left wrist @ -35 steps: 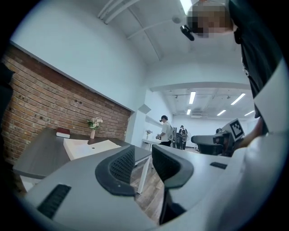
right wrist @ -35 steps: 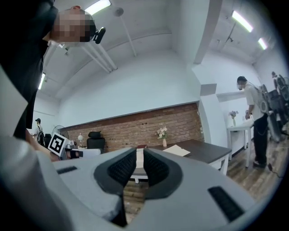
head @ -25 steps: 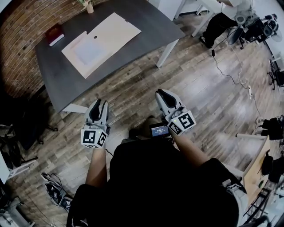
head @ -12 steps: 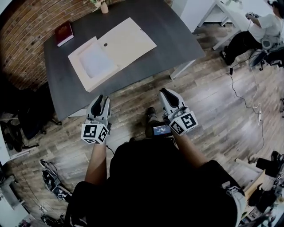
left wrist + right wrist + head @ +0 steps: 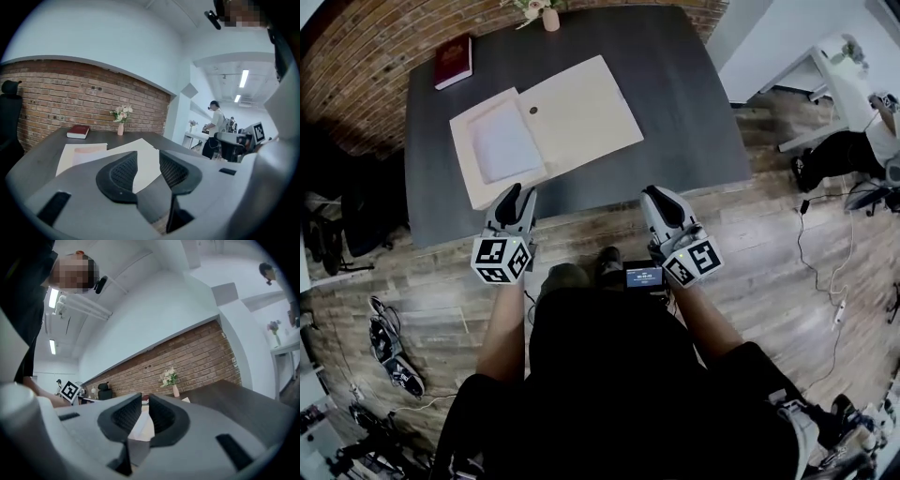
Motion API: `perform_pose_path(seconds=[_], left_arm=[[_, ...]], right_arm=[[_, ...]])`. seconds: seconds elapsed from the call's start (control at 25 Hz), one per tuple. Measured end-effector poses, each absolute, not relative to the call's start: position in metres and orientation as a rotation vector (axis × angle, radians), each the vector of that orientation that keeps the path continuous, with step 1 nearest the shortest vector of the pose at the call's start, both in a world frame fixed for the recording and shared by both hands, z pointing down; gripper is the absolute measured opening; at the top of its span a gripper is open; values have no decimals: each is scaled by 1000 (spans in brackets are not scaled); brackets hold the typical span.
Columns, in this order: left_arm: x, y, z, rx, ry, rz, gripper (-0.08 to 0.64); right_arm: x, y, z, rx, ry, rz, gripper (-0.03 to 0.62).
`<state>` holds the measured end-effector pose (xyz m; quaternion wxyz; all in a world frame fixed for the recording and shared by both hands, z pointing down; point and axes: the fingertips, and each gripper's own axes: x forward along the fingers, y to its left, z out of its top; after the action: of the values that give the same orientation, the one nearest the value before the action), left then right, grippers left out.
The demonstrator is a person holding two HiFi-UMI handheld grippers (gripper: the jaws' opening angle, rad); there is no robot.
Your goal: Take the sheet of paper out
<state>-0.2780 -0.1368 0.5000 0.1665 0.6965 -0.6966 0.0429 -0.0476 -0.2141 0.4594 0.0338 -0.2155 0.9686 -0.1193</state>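
Observation:
A beige folder (image 5: 581, 111) lies open on the dark grey table (image 5: 694, 112), and a white sheet of paper (image 5: 504, 141) rests in its left half. My left gripper (image 5: 517, 199) hovers at the table's near edge, just short of the folder's front corner. Its jaws are opening and nothing is between them. My right gripper (image 5: 661, 202) is at the same edge, further right, with a narrow gap and nothing in it. In the left gripper view the folder (image 5: 82, 154) lies beyond the left gripper (image 5: 147, 164). The right gripper (image 5: 145, 414) points level across the table.
A red book (image 5: 453, 61) and a small vase of flowers (image 5: 550, 17) stand at the table's far side by the brick wall. A dark chair (image 5: 347, 216) sits left of the table. A person (image 5: 214, 124) stands at a desk far off to the right.
Both grippers have come forward from over the wooden floor to the table's near edge. The left jaws stand a little wider than before.

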Motion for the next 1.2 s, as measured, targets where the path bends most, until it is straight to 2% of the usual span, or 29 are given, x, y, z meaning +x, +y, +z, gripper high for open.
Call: perform_pose_path(seconds=[0.6,0.96,1.2], left_arm=[[-345,-247,578,1669,-2010,258,154],[-390,-294,646,1508,-1912,632,169],[-398,-303,685,1397,-1843,798,176]], right_arm=[[-99,-343,489,-533,3092,-423,49],[-179,-420,488,-384,3187,-410,49],[-196,-448,497,-316,3249,-436,49]])
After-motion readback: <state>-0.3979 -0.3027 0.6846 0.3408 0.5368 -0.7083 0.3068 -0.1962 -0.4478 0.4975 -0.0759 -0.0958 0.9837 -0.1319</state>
